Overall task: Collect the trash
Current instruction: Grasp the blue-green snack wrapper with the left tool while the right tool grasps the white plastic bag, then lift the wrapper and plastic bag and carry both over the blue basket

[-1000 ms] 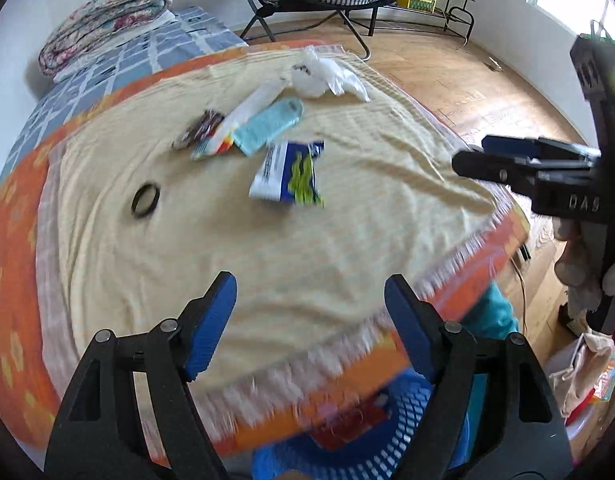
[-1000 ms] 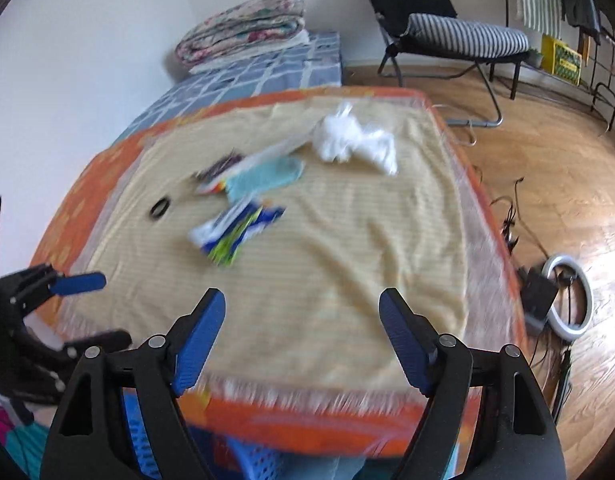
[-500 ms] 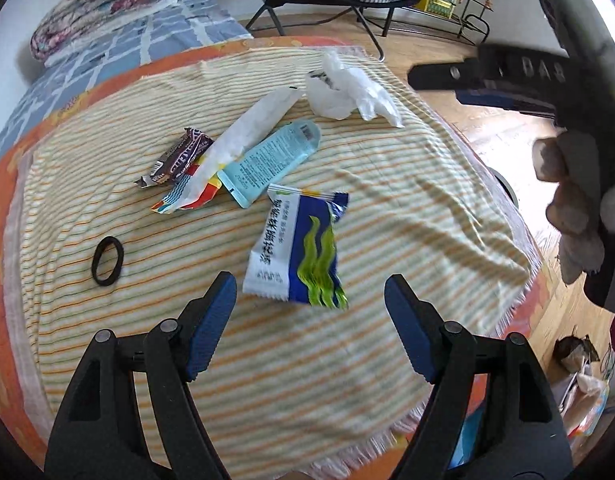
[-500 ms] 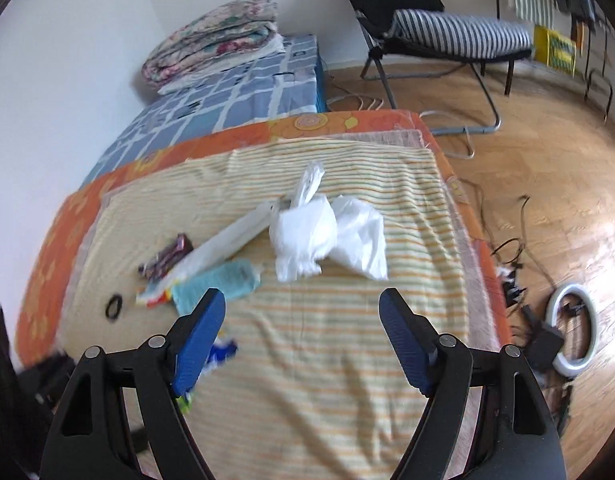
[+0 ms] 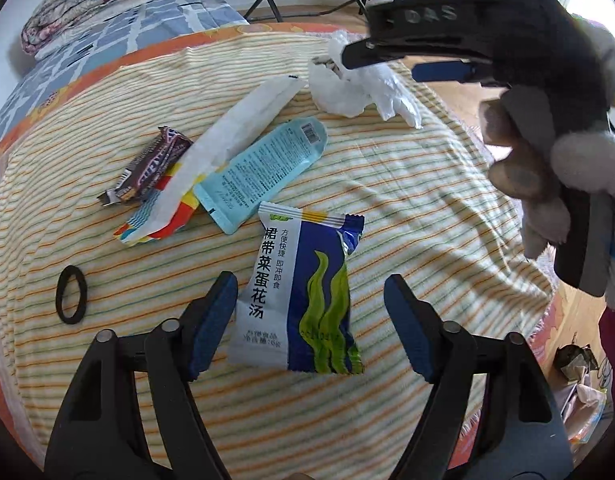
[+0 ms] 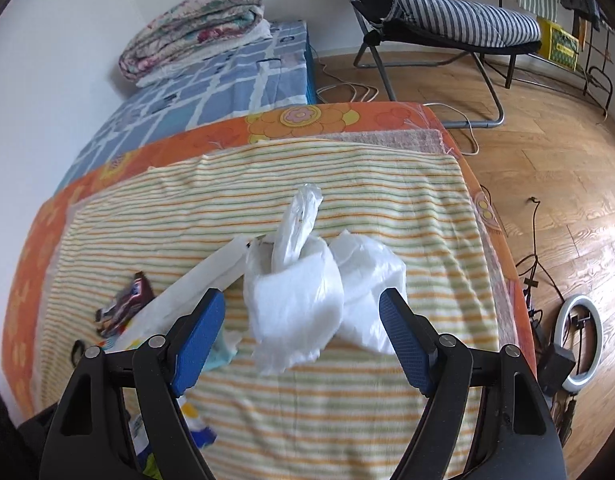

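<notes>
Trash lies on a striped yellow blanket (image 5: 407, 208). My left gripper (image 5: 311, 326) is open, its fingers on either side of a blue and white snack packet (image 5: 303, 296). Beyond it lie a light blue pouch (image 5: 263, 172), a long white wrapper (image 5: 227, 144) and a dark candy wrapper (image 5: 149, 170). My right gripper (image 6: 301, 342) is open, just above a crumpled white plastic bag (image 6: 307, 292). The bag also shows in the left wrist view (image 5: 347, 88), with the right gripper (image 5: 391, 60) over it.
A black hair tie (image 5: 71, 294) lies at the left of the blanket. A folded quilt (image 6: 195, 32) sits on a blue checked mattress (image 6: 227, 84) behind. A folding chair (image 6: 439, 20) stands on the wood floor, with a ring light (image 6: 579, 344) and cables at the right.
Both grippers have moved forward over the blanket. The left one has closed in on the snack packet and the right one on the white plastic bag. Both stay open.
</notes>
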`<state>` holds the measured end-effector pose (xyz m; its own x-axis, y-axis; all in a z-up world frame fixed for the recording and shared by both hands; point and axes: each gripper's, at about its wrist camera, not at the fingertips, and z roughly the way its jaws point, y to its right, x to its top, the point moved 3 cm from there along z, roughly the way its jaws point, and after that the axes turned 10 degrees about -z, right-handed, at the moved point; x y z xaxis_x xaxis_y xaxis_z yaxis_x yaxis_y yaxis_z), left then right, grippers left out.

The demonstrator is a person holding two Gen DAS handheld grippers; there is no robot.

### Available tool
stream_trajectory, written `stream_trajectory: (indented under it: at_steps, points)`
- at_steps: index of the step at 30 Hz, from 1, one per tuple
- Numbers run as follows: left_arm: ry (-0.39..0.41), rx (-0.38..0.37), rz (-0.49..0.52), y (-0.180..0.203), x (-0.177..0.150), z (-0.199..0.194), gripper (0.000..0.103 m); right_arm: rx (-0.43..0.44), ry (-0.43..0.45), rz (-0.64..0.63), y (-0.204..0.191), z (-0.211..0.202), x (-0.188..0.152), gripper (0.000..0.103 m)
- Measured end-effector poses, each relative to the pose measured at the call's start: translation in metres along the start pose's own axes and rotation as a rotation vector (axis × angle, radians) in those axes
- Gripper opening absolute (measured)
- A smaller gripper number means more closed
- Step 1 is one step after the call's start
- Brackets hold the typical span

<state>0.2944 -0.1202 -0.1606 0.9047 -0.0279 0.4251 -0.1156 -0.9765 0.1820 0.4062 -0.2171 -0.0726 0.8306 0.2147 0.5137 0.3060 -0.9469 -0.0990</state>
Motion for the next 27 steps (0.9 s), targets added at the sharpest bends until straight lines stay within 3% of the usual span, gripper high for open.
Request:
stream_trajectory:
  at_steps: [2,11,16,18,23,27]
  points:
    - [-0.015,-0.006,-0.013,-0.001,0.001,0.006,0.06,0.0,-0.007,-0.001,0.0,0.006,0.001,0.079]
    - [-0.005,-0.012,-0.024,-0.003,0.002,0.008,0.058,-0.002,-0.022,0.022,0.006,0.02,-0.002,0.079]
    - [0.0,-0.012,-0.026,-0.003,0.001,0.007,0.057,0.005,-0.016,0.021,0.007,0.016,-0.002,0.069]
    - [0.004,-0.01,-0.029,-0.003,0.0,0.005,0.057,0.017,-0.018,0.019,0.006,0.015,-0.003,0.055]
    - [0.014,-0.007,-0.03,-0.004,0.0,0.0,0.056,0.033,-0.007,0.031,0.005,0.009,-0.003,0.043]
    - [0.024,-0.003,-0.028,-0.003,-0.003,-0.008,0.056,0.034,0.007,0.026,0.003,-0.001,-0.004,0.042]
